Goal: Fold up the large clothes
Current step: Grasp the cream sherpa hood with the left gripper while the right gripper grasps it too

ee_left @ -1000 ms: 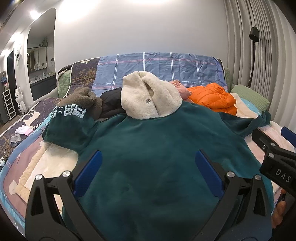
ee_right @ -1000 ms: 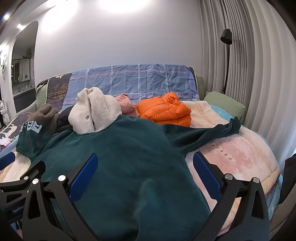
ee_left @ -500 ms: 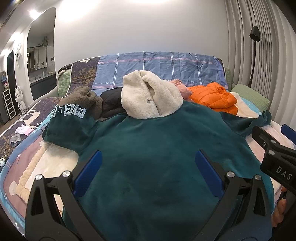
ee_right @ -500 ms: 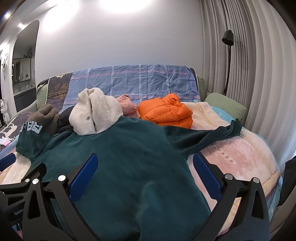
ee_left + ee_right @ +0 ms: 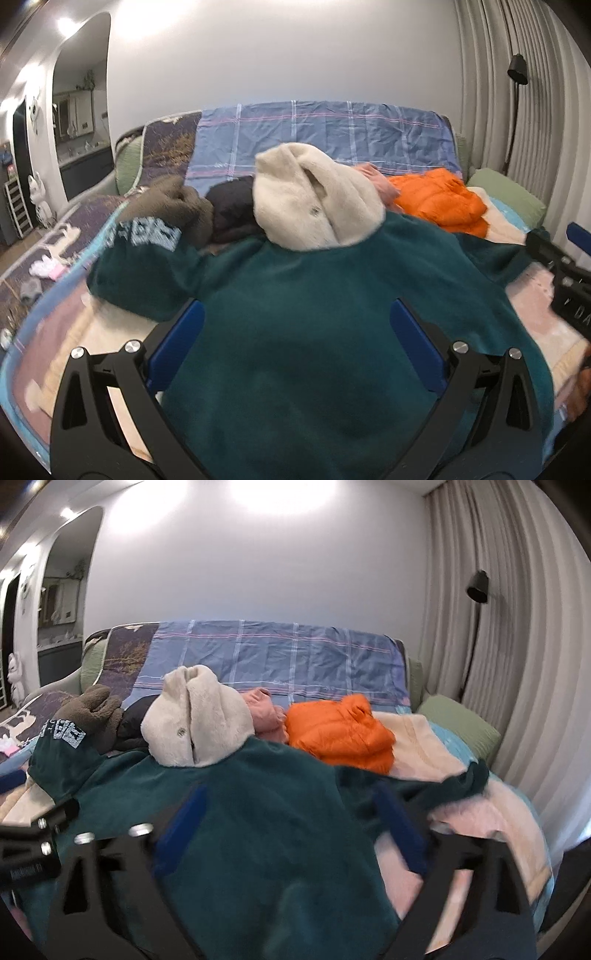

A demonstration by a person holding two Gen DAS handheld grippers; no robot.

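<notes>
A large dark green fleece sweatshirt [image 5: 314,314] lies spread flat on the bed, also in the right wrist view [image 5: 258,812]. Its left sleeve [image 5: 144,254] with pale blue lettering is folded up at the left. Its right sleeve [image 5: 458,782] stretches out to the right. My left gripper [image 5: 295,328] hovers open and empty over the body of the sweatshirt. My right gripper [image 5: 295,812] is open and empty over the sweatshirt's right side, blurred by motion. Each gripper shows at the edge of the other's view.
A cream fleece garment [image 5: 314,199] lies on the sweatshirt's collar. An orange puffer jacket [image 5: 439,199], a pink garment [image 5: 266,712], a black one [image 5: 232,206] and a brown one [image 5: 170,206] lie behind. A blue checked sheet [image 5: 325,136] covers the headboard. Curtains [image 5: 498,664] hang at the right.
Both grippers have risen slightly and tipped upward, so the scene sits lower in both views. The right wrist view has become blurred by motion. The sweatshirt has not moved.
</notes>
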